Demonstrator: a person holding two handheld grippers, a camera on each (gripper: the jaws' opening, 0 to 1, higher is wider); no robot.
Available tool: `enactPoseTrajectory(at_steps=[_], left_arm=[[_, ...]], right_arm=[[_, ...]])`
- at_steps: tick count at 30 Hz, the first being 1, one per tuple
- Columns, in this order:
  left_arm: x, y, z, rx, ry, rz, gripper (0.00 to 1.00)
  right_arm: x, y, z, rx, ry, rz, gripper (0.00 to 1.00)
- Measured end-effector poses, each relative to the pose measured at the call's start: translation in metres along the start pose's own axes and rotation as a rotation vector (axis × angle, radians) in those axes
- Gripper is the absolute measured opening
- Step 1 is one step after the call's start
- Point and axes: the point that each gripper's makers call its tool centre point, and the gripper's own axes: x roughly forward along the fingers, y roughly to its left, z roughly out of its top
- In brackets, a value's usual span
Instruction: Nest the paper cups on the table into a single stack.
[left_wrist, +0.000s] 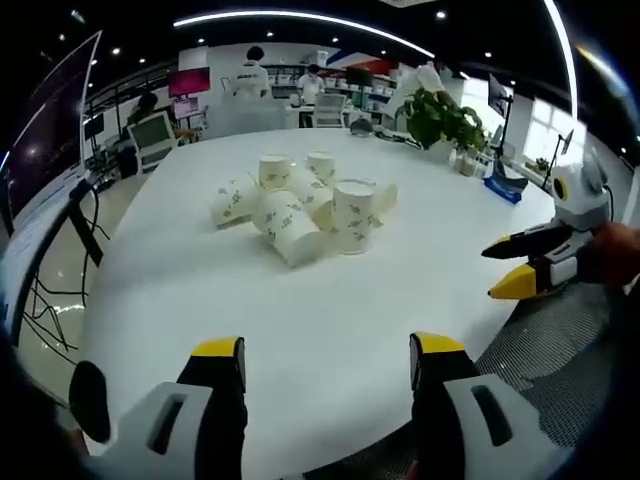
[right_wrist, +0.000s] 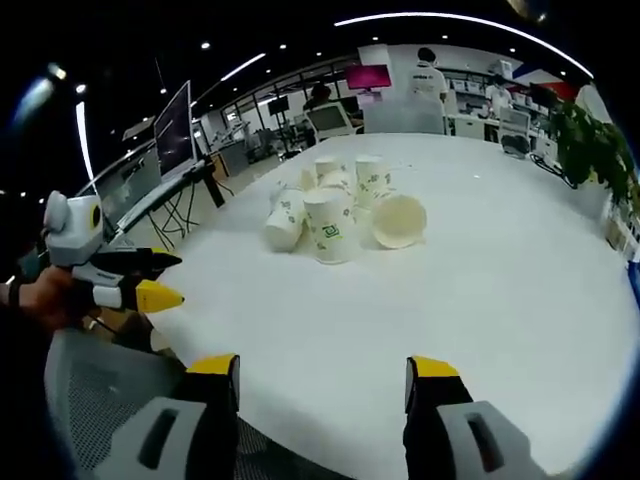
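Table (left_wrist: 300, 330) comes first: a broad white round top that takes up most of both views, in an open office with desks, screens and people standing far behind it. A leafy potted plant (left_wrist: 445, 118) stands at its far right edge in the left gripper view. A grey mesh chair back (right_wrist: 110, 400) sits at the near left edge in the right gripper view.

Next down in size are the grippers. The left gripper (left_wrist: 327, 362) has its yellow-tipped jaws spread wide over bare tabletop, with nothing between them. The right gripper (right_wrist: 323, 382) is the same: jaws apart, empty, well short of the cups. Each also enters the other's view from the side, jaws parted there too.

Smallest are the paper cups (left_wrist: 300, 205), white with a green print, bunched in a loose cluster toward the far middle of the table, well apart from both grippers. A few stand upright, such as the upright cup (left_wrist: 354, 215) at the right of the cluster; others lie tipped, and one tipped cup (right_wrist: 398, 220) shows its open mouth toward the right gripper.

These will likely be very light, thin-walled and easy to crush or to nudge away, so a gentle pinch across the wall just below the stiffer rolled rim seems the best hold.
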Motion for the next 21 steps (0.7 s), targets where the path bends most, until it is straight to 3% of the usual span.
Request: enactPoseTrajectory(at_steps=[8, 21], left_arm=[[0.001, 0.009, -0.003, 0.042, 0.013, 0.047, 0.65], [-0.003, 0.03, -0.002, 0.01, -0.007, 0.121, 0.66]], right_arm=[[0.004, 0.003, 0.005, -0.021, -0.003, 0.021, 0.67], [0.002, 0.01, 0.008, -0.093, 0.017, 0.084, 0.65]])
